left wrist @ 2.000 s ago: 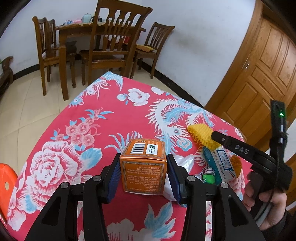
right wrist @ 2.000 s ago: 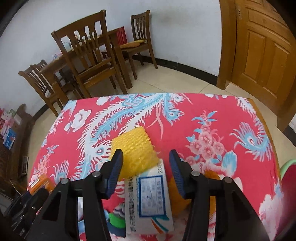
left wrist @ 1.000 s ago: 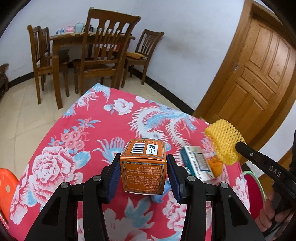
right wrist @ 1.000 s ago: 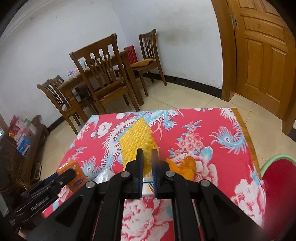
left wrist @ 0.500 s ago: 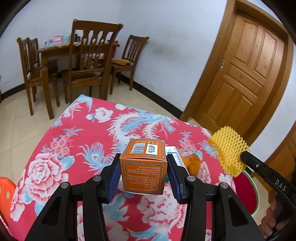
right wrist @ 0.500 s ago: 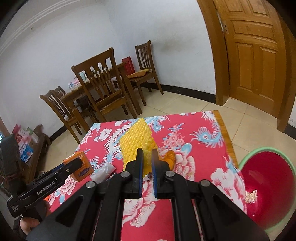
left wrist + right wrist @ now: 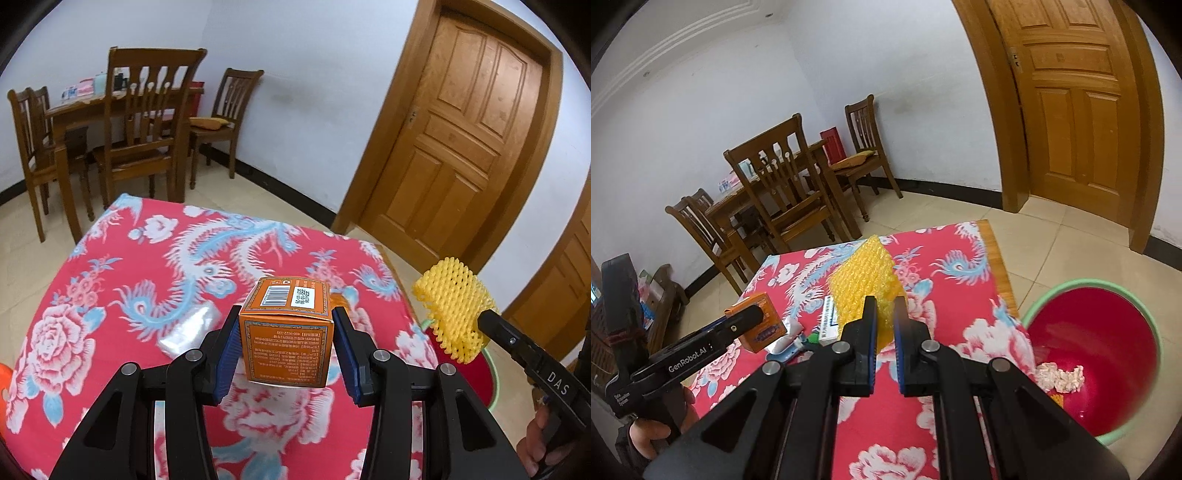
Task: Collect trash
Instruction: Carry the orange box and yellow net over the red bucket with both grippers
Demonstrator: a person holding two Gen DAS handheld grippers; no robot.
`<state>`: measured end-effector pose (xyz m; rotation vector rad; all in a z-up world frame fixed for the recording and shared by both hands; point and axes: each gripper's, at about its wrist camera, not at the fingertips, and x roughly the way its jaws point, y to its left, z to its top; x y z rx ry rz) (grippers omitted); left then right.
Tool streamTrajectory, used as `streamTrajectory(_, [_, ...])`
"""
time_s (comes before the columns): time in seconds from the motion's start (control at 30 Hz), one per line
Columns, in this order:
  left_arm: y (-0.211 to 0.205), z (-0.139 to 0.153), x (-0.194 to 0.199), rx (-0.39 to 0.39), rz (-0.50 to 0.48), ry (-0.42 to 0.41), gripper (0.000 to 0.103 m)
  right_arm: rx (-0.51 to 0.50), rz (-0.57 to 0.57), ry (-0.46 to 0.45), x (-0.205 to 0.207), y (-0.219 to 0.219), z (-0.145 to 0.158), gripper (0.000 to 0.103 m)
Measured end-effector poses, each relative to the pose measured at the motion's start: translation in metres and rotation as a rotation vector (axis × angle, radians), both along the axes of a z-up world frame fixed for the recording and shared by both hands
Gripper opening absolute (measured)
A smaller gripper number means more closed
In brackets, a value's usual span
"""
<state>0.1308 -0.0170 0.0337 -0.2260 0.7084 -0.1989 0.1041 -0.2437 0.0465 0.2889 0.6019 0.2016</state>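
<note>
Readable: "DAS" in white on the right gripper (image 7: 480,323) arm; "GenRobot.AI" on the left gripper (image 7: 753,314) arm. Barcode label atop the orange box (image 7: 286,332); remaining print too small.

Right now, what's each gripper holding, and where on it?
The left gripper clamps the orange box by its two side faces. The right gripper pinches the yellow foam net at its near end.
</note>
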Motion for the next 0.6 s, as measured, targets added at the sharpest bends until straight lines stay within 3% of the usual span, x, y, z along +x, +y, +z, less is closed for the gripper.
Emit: streamTrajectory(0.6, [-0.078,0.005,-0.011,0.022,-0.135,-0.003,0.048,0.039,-0.103,-0.016,-0.041,-0.071,-0.001,0.010])
